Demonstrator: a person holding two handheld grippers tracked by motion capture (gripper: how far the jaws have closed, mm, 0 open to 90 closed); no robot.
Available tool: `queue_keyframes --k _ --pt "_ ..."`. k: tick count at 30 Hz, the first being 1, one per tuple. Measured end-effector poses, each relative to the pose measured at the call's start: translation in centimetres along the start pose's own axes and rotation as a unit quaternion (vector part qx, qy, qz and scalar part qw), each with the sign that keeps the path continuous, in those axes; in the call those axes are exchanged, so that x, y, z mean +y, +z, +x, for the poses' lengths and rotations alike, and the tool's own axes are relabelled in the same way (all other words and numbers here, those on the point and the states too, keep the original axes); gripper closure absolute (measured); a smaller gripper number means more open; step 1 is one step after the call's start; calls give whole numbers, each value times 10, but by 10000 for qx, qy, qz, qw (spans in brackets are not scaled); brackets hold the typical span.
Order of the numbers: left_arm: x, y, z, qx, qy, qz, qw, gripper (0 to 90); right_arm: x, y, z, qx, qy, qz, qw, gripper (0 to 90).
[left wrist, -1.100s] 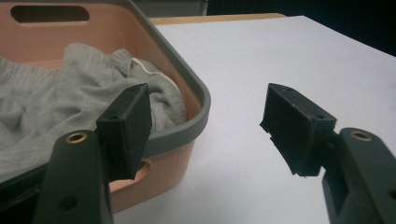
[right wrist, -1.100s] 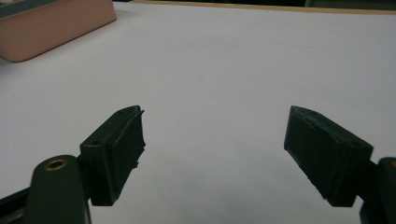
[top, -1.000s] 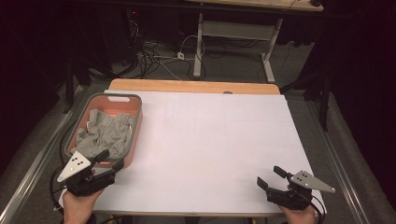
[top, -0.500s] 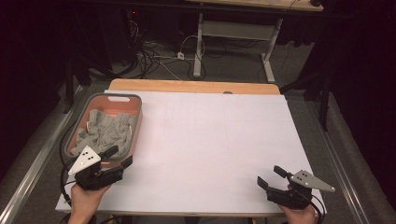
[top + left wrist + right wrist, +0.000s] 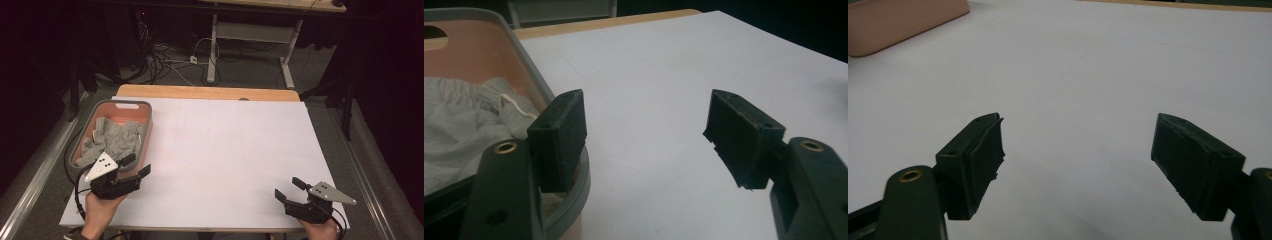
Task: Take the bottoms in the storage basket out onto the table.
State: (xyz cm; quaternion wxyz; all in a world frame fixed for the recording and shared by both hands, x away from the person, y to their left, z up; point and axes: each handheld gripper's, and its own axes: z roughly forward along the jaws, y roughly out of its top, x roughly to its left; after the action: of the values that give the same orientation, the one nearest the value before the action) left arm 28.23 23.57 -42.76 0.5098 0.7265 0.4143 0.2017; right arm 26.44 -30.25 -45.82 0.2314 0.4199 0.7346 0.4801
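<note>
Standing at the near left corner of the desk [image 5: 225, 150], a person's left hand [image 5: 97, 212] holds the left claw [image 5: 137, 167] just beside the near end of a pink basket [image 5: 145, 107] with a grey rim. Its two black jaws are wide apart and nothing is between them. In the left gripper view one jaw is in front of the basket rim [image 5: 531, 75] and the other one is over the bare white surface. If the first jaw touches the rim, I cannot tell.

Inside the basket lies a grey cloth [image 5: 117, 140], crumpled, and it fills most of the bottom. In the left gripper view a thin white cord [image 5: 516, 106] lies on the cloth [image 5: 464, 125], close to the basket wall. The claw is not touching the cloth.

At the near right corner, well apart from the basket, the right claw [image 5: 289, 189] is low over the desk in the person's right hand [image 5: 320, 230]. Its jaws are also spread wide, with only white surface [image 5: 1073, 100] between them, and they point toward the far left. The basket shows as a pink corner [image 5: 903, 20] at the far left of the right gripper view.

A white sheet covers the desk, and a strip of wood [image 5: 205, 92] shows along the far edge. Behind it, on the dark floor, are cables [image 5: 165, 62] and the legs of another table [image 5: 250, 35].
</note>
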Motion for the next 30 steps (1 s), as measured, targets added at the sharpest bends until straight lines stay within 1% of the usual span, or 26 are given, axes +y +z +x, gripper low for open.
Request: queue_keyframes --k 7,11,17,18,21,25,30 --pt "2 8 -3 -47 35 63 10000 313 0 0 1 12 -34 -6 10000 218" --pt "5 10 -4 -74 1 21 10000 313 0 0 1 20 -38 11 10000 217" --pt "8 13 -4 -57 11 8 10000 312 0 0 1 33 -36 10 10000 217" --pt "9 13 -4 -71 -21 14 10000 312 0 0 1 41 -37 10 10000 216" --pt "11 14 -3 -60 -24 -22 10000 313 0 0 1 47 -27 3 10000 216" --pt "14 16 -3 -25 8 -48 10000 312 0 0 1 49 -19 13 10000 215" --pt "17 19 -3 -30 33 -53 10000 313 0 0 1 48 -16 19 10000 216"
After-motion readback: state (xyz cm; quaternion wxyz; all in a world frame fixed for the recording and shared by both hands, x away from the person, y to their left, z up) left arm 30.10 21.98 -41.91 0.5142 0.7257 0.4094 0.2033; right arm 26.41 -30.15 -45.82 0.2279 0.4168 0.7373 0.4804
